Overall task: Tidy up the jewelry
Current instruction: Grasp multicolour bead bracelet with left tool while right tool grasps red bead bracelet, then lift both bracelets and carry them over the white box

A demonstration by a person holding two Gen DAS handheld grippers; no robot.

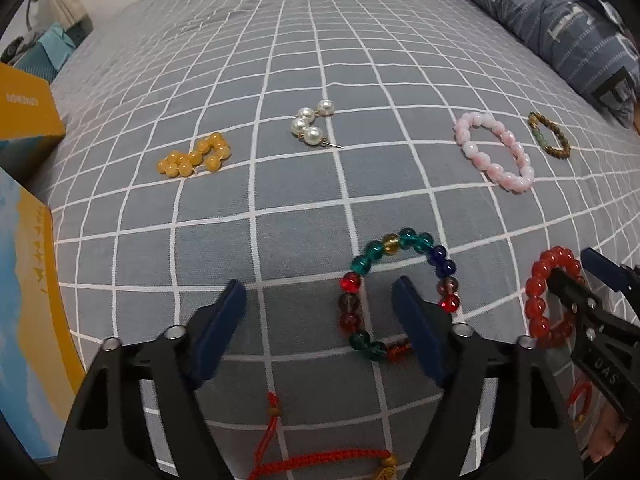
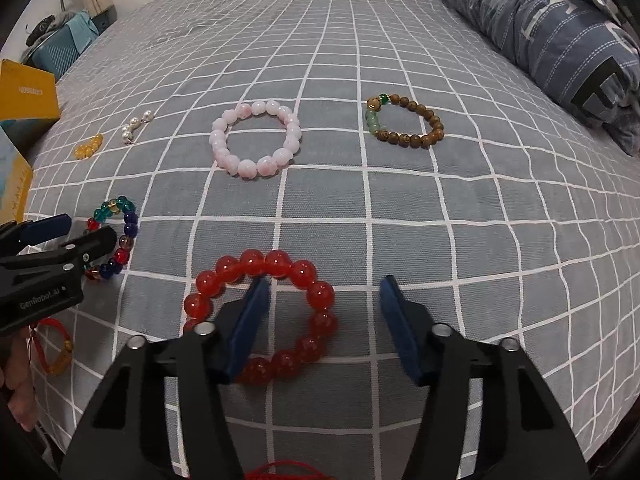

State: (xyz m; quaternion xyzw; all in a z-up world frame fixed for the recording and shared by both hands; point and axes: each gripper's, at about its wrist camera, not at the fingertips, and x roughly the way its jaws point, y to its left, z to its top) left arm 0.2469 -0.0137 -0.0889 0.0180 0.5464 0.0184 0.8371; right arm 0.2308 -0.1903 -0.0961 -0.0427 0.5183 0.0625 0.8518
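Jewelry lies on a grey checked bedsheet (image 1: 304, 216). My left gripper (image 1: 320, 300) is open; its right finger rests inside a multicoloured bead bracelet (image 1: 360, 258), also in the right wrist view (image 2: 130, 224). My right gripper (image 2: 324, 294) is open; its left finger sits inside a red bead bracelet (image 2: 276, 262), also in the left wrist view (image 1: 534, 304). Farther off lie a pink bracelet (image 2: 256, 170), a brown wooden bracelet (image 2: 428, 136), pearl earrings (image 1: 312, 128) and a bunched yellow bead bracelet (image 1: 196, 158). A red cord bracelet (image 1: 320, 458) lies nearest me.
Yellow and blue boxes (image 1: 28, 116) stand at the left edge of the bed. A blue striped duvet (image 2: 560, 32) is piled at the back right. Beyond the bed's far left corner are a teal item and a lamp (image 2: 64, 44).
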